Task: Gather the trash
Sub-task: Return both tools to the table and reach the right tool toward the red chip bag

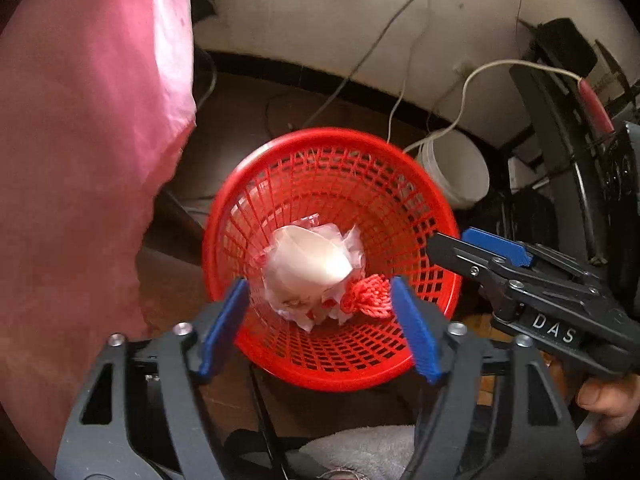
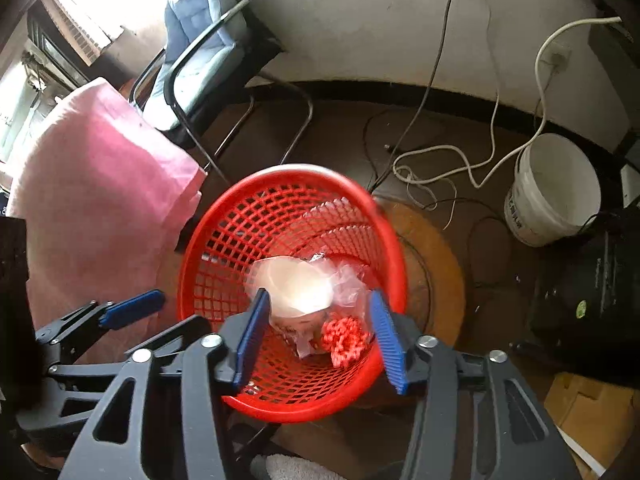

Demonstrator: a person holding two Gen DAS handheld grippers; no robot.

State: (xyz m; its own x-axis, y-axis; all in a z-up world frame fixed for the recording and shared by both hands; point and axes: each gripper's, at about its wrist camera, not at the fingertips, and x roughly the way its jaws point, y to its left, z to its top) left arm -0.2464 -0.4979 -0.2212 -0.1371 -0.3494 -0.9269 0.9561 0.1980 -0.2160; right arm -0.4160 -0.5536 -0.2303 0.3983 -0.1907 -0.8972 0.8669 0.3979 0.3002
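A red mesh waste basket (image 1: 424, 216) stands on the floor below both grippers; it also shows in the right wrist view (image 2: 224, 248). Inside lie a white paper cup (image 1: 308, 258) (image 2: 298, 284), crumpled clear plastic (image 1: 356, 248) (image 2: 348, 284) and a red net scrap (image 1: 368, 296) (image 2: 345, 338). My left gripper (image 1: 320, 328) is open and empty above the basket's near rim. My right gripper (image 2: 320, 338) is open and empty above the basket too. The right gripper's fingers (image 1: 496, 246) show at the basket's right in the left wrist view; the left gripper's fingers (image 2: 132, 308) show at its left in the right wrist view.
A pink cloth (image 1: 80, 160) (image 2: 100, 200) hangs at the left. A white bucket (image 1: 456, 172) (image 2: 556, 192) stands behind at the right with loose cables (image 2: 440, 156) on the floor. A chair (image 2: 200, 40) stands by the wall. Dark equipment (image 2: 592, 288) is at the right.
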